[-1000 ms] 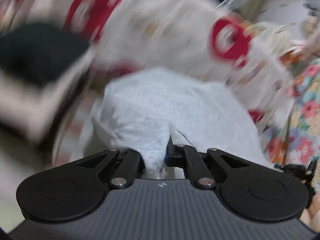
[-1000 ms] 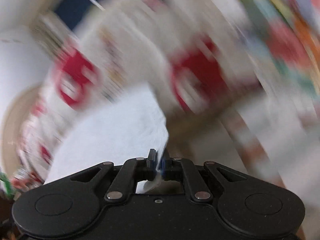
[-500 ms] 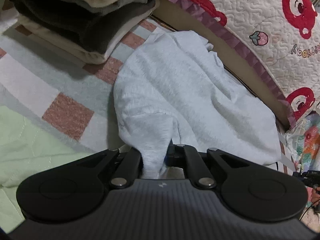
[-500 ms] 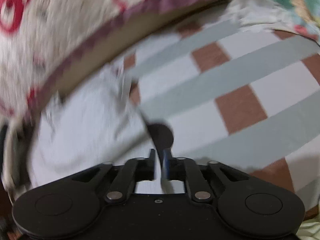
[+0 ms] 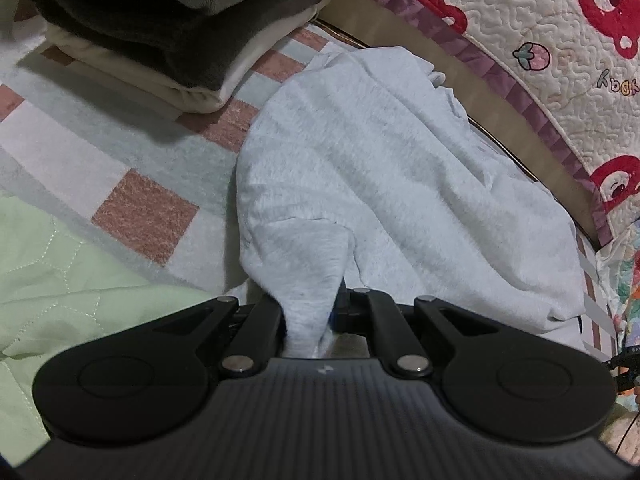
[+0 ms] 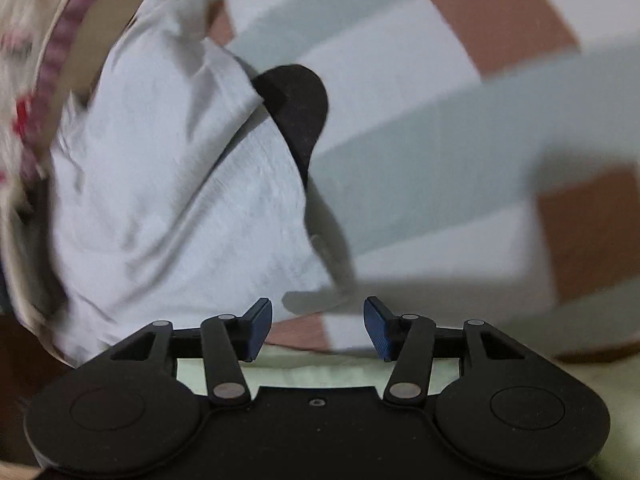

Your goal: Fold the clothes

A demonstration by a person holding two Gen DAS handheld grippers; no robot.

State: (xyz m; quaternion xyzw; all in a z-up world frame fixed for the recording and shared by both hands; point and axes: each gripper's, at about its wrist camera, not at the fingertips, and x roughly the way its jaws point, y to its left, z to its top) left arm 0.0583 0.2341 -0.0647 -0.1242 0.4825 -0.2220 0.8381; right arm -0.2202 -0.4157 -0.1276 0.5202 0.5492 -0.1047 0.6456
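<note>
A light grey garment [image 5: 380, 168] lies rumpled on the checked bed cover [image 5: 80, 160]. My left gripper [image 5: 312, 312] is shut on a pinched fold of it at its near edge. In the right wrist view the same garment [image 6: 172, 184] lies to the left, and the left gripper's black body [image 6: 296, 108] shows at its edge. My right gripper [image 6: 318, 326] is open and empty, just above the cover beside the garment's near corner.
A stack of folded clothes [image 5: 172, 28] in cream, grey and dark tones stands at the far left. A quilted blanket with red bears [image 5: 540, 40] rises along the far right. A pale green quilt [image 5: 52, 280] lies near left.
Both grippers brought the garment down onto the bed cover. My right gripper opened and let go of its corner. The left one stays shut on the cloth.
</note>
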